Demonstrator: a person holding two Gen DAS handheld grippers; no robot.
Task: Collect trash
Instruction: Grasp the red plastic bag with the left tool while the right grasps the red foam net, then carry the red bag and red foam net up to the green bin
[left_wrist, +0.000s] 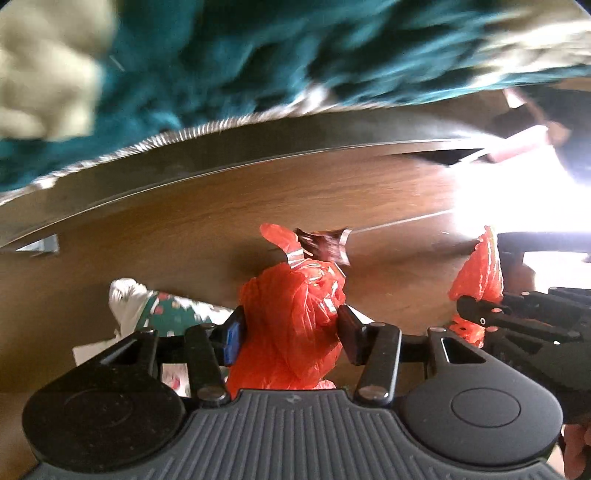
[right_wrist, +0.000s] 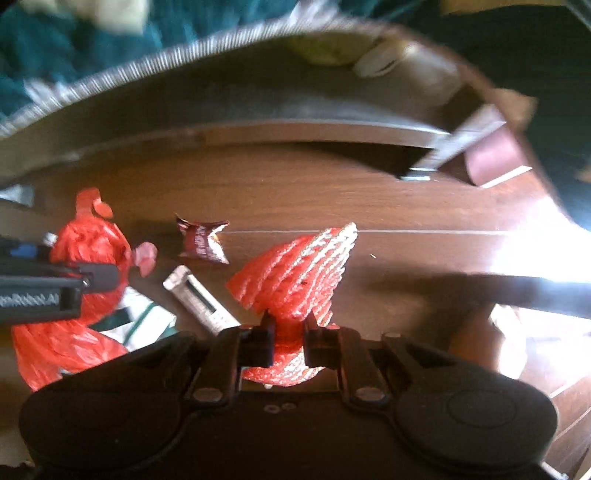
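Nearest the left camera, the left tool (left_wrist: 290, 332) pinches a bunched part of the red plastic bag (left_wrist: 295, 325); the film bulges out above and below its fingers. The right tool (right_wrist: 288, 338) is pressed together on another gathered part of the same bag, whose sheet fans up ahead of it, glossy in the light. Each tool also shows at the edge of the other's view, so the two grips are near each other, with the bag between them just over the brown wooden surface (right_wrist: 369, 206).

The bag looks thin, light and floppy. It would probably slip through a loose hold and could tear if the two grips pull apart hard. Its edge or handle seems the best place to hold it, as that would open a mouth for the trash.

Just beyond the bag lies a crumpled dark foil wrapper (right_wrist: 202, 242), apart from both tools and likely the next piece to collect. It looks light and crinkly, best nipped at a raised corner. Beside the bag are a pale flat strip (right_wrist: 201, 299) and a patterned paper wrapper (left_wrist: 170, 314).

Farther off runs a dark curved edge, then a blurred teal fabric (left_wrist: 221, 55).
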